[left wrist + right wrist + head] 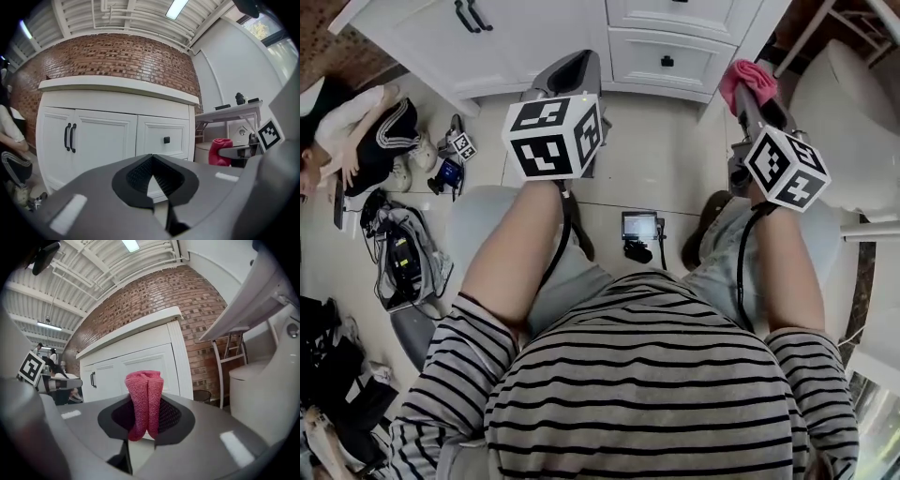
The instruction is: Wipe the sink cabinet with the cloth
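The white sink cabinet (581,37) stands ahead of me, with black door handles (70,137) and a black drawer knob (166,139); it also shows in the right gripper view as the cabinet (136,366). A folded pink cloth (144,401) is pinched upright in my right gripper (145,416), whose jaws are shut on it; from the head view the cloth (748,82) sits at the gripper's tip, short of the cabinet's right corner. My left gripper (152,180) is shut and holds nothing, level with the cabinet front and apart from it.
A person (356,131) crouches on the floor at the left beside bags and gear (408,248). A small device (638,228) lies on the tile between my legs. A white toilet (848,122) and a folding table (234,112) stand to the right.
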Demonstrator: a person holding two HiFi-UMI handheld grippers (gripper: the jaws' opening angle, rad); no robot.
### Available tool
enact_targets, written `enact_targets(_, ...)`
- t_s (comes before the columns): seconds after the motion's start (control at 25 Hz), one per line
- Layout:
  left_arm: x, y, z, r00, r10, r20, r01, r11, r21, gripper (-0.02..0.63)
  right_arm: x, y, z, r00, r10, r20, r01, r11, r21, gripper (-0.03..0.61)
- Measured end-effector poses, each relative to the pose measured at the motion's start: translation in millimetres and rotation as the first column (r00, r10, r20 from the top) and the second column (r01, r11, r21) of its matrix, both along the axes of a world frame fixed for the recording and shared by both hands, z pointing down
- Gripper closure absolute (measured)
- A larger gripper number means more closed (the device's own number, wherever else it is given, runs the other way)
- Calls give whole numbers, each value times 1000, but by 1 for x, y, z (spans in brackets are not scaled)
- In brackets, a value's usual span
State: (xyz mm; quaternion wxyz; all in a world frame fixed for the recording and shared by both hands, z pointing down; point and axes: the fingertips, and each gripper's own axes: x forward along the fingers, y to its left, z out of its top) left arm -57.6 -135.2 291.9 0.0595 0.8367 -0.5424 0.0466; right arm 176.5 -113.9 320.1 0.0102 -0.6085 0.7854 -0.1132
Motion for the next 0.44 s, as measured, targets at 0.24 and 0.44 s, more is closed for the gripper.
enact_targets(0.24, 11, 8, 8, 999, 30, 29, -30, 1000, -1, 621, -19, 7, 2, 997, -29, -73, 31, 999, 32, 486)
enact_targets(0.44, 8, 8, 11, 999, 24, 26, -24, 1000, -9, 621, -19, 6, -4, 998, -17, -63, 19, 999, 41, 486)
